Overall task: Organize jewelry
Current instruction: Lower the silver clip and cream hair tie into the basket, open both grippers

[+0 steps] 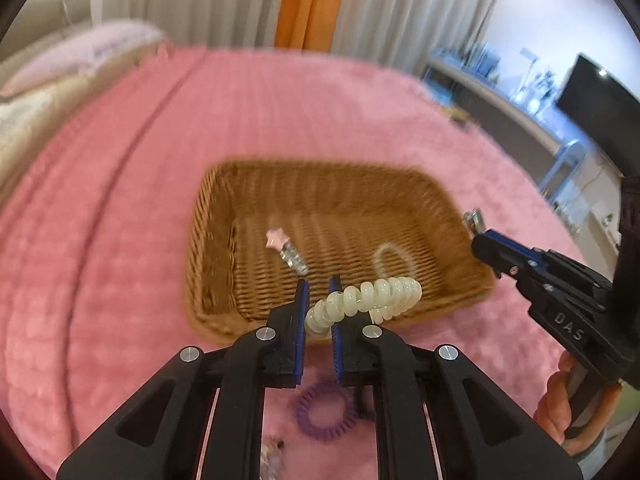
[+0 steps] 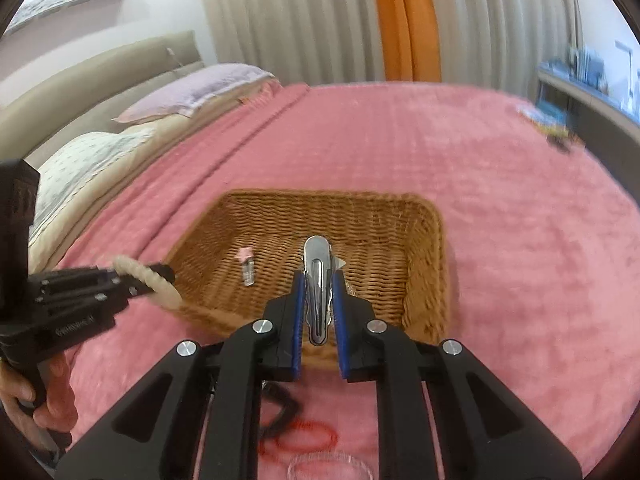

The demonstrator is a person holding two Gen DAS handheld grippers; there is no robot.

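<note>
The left gripper [image 1: 319, 284] hangs over the near edge of a wicker basket [image 1: 224, 216] that sits on a bed covered with a pink blanket [image 1: 280, 100]. Its jaws pinch a cream spiral hair tie [image 1: 372, 294], which curls out to the right of the fingertips above the basket's near right part. In the basket lie a small clip with a pink star [image 1: 286, 250] toward the left and a thin clear ring [image 1: 394, 262] toward the right, well apart. On the blanket near the camera, under the left gripper, lies a purple spiral hair tie [image 1: 324, 412], blurred. The right gripper [image 2: 318, 280] hovers over the basket's near side, its jaws pressed on a silver metal hair clip [image 2: 318, 280] that stands upright between the blue pads [image 2: 298, 312], its tip pointing toward the far wall. Beneath it on the blanket are a red elastic loop [image 2: 308, 436] and a dark band [image 2: 280, 408], perhaps a black hair tie, too hidden to tell. Pillows [image 2: 192, 88] lie at the far left of the bed, and grey and orange curtains [image 2: 404, 20] hang beyond.
</note>
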